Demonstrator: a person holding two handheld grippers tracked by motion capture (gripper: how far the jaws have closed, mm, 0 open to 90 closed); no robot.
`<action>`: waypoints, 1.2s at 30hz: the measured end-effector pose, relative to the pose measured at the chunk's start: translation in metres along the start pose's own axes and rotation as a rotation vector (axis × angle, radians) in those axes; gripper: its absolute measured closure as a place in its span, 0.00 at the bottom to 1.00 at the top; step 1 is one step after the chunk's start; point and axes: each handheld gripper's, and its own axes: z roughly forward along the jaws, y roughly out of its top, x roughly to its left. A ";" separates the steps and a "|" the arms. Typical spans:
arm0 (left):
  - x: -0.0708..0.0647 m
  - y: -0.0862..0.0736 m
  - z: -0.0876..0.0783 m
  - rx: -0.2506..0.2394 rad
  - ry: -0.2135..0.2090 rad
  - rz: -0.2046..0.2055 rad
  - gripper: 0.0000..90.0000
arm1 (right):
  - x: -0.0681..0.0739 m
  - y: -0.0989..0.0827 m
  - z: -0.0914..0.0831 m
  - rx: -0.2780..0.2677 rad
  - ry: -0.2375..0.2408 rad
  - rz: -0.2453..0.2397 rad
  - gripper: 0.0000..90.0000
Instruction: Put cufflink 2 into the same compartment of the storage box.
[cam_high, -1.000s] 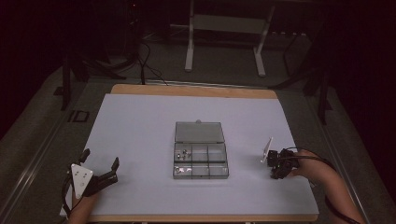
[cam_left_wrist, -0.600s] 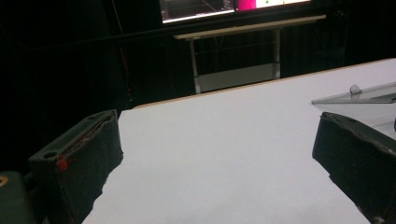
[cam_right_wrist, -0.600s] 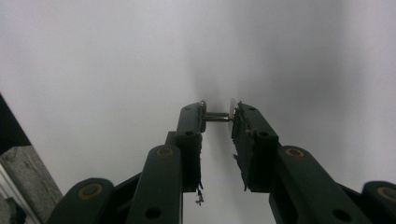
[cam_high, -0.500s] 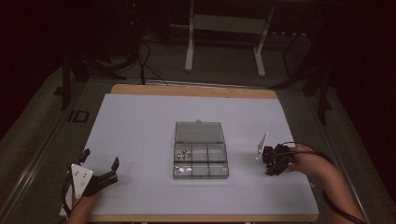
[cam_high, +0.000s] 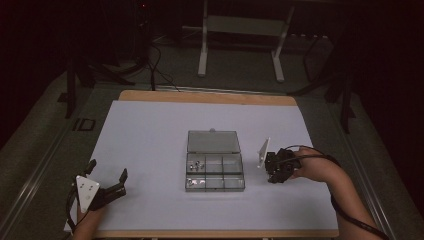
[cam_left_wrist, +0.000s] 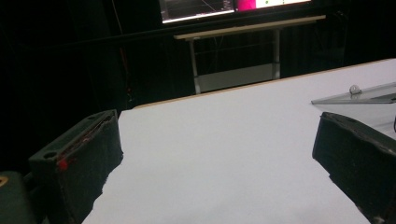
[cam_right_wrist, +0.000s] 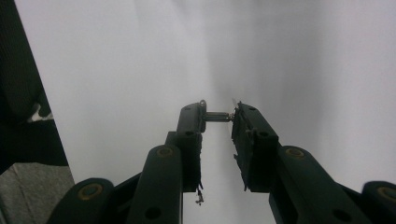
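A clear compartment box lies mid-table with its lid folded back flat. Small metal parts sit in its left compartments. My right gripper hovers just right of the box, pointing down at the table. In the right gripper view the right gripper is shut on a small metal screw, which lies crosswise between the tips. My left gripper rests near the front left corner, jaws wide open with nothing between them. In the left gripper view the left gripper faces bare table, the lid's edge at right.
The white mat covers the table, whose wooden far edge shows. Beyond the table stand a metal frame's legs and cables on a dark floor. A person's right forearm comes in from the bottom right.
My right hand has carried its gripper left toward the box and a little upward. The left gripper has stayed where it was.
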 end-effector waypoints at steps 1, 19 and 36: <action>0.000 0.000 0.000 0.000 0.000 0.000 0.03 | 0.000 0.000 0.000 0.000 0.000 0.000 0.80; 0.000 0.000 0.000 0.000 -0.001 0.002 0.03 | 0.014 0.069 -0.016 -0.046 -0.013 -0.150 0.80; 0.000 0.000 0.000 -0.002 -0.004 0.001 0.03 | 0.024 0.125 -0.003 -0.069 0.008 -0.255 0.80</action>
